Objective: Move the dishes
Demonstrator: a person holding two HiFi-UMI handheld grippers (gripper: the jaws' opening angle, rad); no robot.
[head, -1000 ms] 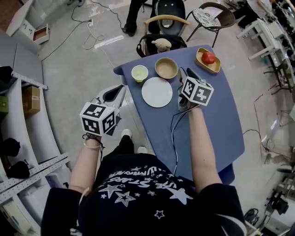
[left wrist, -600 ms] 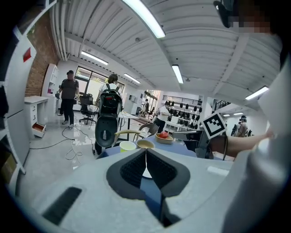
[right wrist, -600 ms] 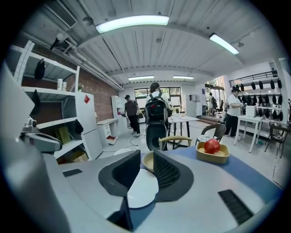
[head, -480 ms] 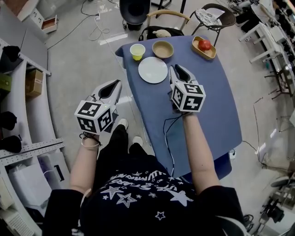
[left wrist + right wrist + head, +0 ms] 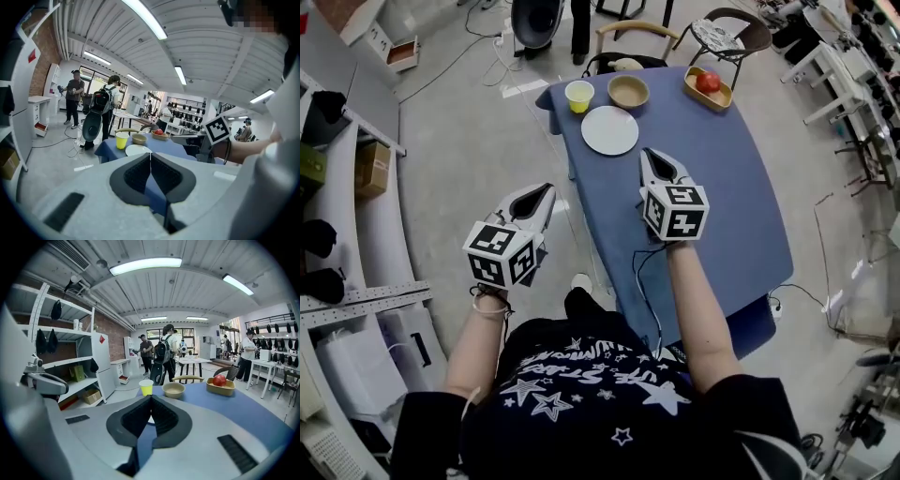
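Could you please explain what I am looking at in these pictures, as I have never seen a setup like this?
There is no robot here: a person holds a two-jaw gripper in each hand. The top-down picture comes from a camera on the person's head. It shows the left gripper beside the table and the right gripper over it. The other two pictures come from a camera on each gripper, looking along its jaws. The marked cubes are part of the grippers. At the blue table's far end stand a yellow cup, a bowl, a white plate and a tray with a red fruit. Nothing is held: the left jaws are together, and the right jaws have just closed, on nothing.
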